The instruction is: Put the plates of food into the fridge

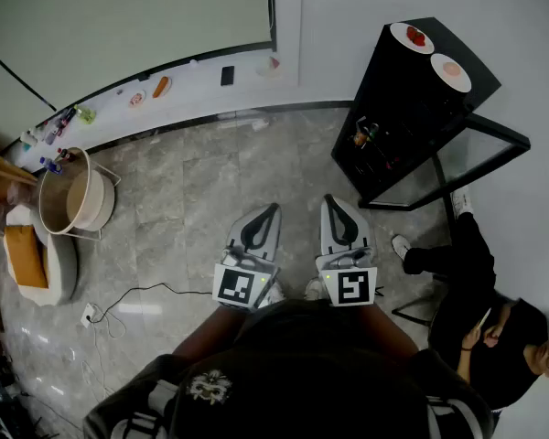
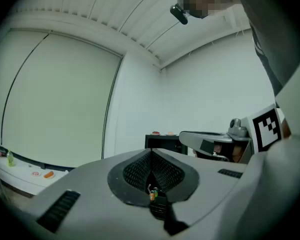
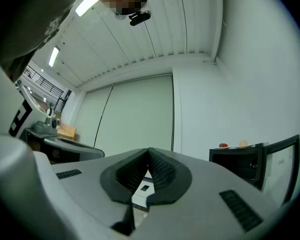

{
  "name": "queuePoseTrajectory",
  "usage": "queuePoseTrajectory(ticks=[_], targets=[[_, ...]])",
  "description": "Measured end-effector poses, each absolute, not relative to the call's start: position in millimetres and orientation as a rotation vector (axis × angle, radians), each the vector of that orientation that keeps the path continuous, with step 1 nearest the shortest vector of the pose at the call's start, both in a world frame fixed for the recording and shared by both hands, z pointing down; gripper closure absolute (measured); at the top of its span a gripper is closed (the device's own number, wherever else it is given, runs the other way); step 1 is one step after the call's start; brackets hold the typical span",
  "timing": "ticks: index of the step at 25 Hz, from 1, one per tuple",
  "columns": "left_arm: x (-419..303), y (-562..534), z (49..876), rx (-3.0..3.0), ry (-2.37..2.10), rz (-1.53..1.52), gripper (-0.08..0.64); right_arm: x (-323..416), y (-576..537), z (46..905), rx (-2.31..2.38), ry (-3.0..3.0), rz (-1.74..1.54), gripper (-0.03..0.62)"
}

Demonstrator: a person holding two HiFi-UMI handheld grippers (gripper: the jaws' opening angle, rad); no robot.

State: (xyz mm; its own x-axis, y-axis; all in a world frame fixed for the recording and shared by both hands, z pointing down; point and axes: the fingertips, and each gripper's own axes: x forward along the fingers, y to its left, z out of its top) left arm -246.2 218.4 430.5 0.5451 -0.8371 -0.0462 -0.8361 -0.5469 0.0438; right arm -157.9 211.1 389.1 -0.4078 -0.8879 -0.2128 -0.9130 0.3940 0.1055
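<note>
Two white plates stand on top of a small black fridge (image 1: 412,108) at the upper right of the head view: one with red food (image 1: 412,37), one with pale orange food (image 1: 451,71). The fridge's glass door (image 1: 467,158) hangs open. Both plates also show small and far off, the red-food plate (image 2: 155,133) in the left gripper view and the red-food plate (image 3: 223,145) in the right gripper view. My left gripper (image 1: 265,216) and right gripper (image 1: 337,207) are held side by side over the floor, both shut and holding nothing, well short of the fridge.
A white ledge (image 1: 192,90) along the wall carries small food items and a dark phone-like object. A round tub in a wire stand (image 1: 73,199) and a chair with an orange cushion (image 1: 26,256) are at left. A person in black (image 1: 480,327) sits beside the fridge at right.
</note>
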Motion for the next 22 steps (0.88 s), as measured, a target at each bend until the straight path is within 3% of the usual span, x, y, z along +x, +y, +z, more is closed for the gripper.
queuePoseTrajectory(ticks=[22], targets=[[-245, 232, 417, 2.734, -1.56, -0.095, 0.537, -147, 228, 386, -1.624, 2.509, 0.308, 0.568]])
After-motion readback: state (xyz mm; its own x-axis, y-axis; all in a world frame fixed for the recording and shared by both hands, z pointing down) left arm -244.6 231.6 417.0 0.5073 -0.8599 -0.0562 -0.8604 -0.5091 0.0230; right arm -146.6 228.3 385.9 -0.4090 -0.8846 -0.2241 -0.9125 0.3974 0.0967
